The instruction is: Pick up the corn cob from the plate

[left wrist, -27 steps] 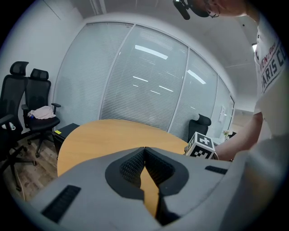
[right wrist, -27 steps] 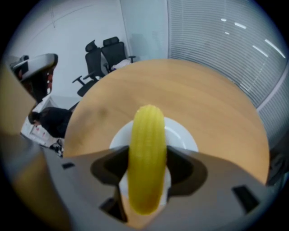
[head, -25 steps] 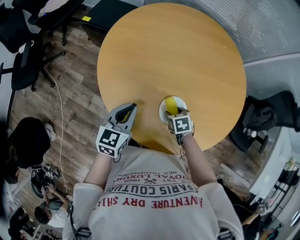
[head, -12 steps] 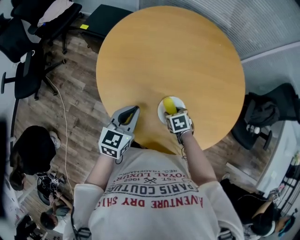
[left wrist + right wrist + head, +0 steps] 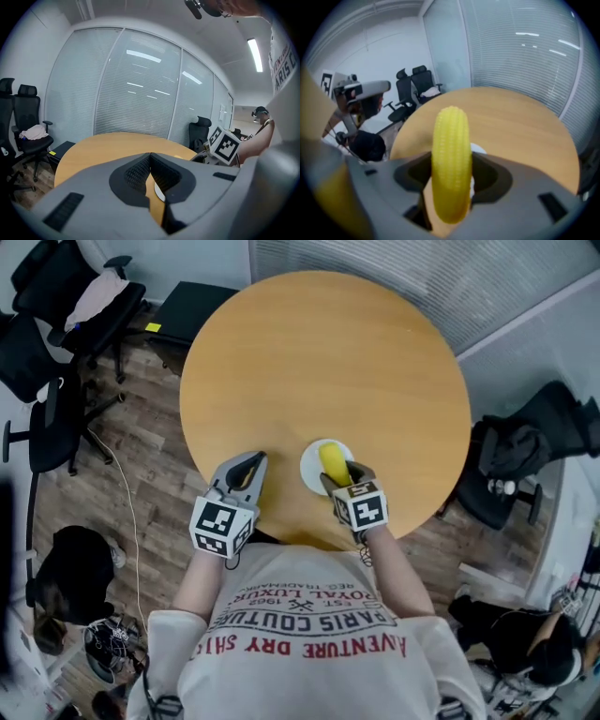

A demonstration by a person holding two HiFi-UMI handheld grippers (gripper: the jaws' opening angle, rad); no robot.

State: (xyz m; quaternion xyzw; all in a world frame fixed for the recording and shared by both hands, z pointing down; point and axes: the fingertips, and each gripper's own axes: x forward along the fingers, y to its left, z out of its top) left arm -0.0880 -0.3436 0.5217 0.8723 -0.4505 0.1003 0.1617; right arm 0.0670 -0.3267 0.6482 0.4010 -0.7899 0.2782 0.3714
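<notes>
A yellow corn cob (image 5: pixel 451 161) stands lengthwise between the jaws of my right gripper (image 5: pixel 451 183), which is shut on it. From the head camera the corn cob (image 5: pixel 332 463) lies over the small white plate (image 5: pixel 312 471) near the table's front edge, with the right gripper (image 5: pixel 342 478) just behind it. Only a sliver of the plate (image 5: pixel 478 150) shows behind the cob in the right gripper view. My left gripper (image 5: pixel 246 472) rests at the table edge to the left, its jaws shut on nothing. The left gripper (image 5: pixel 150 157) sees the plate (image 5: pixel 158 192) past its tips.
The round wooden table (image 5: pixel 328 362) stretches away beyond the plate. Black office chairs (image 5: pixel 56 306) stand on the wood floor at the left, another chair (image 5: pixel 525 456) at the right. A cable (image 5: pixel 127 521) trails over the floor. Glass walls with blinds (image 5: pixel 136 89) close off the room.
The right gripper has closed in on the corn cob over the plate and now holds it. The head camera has shifted, so the table sits a little further left. The left gripper stays put.
</notes>
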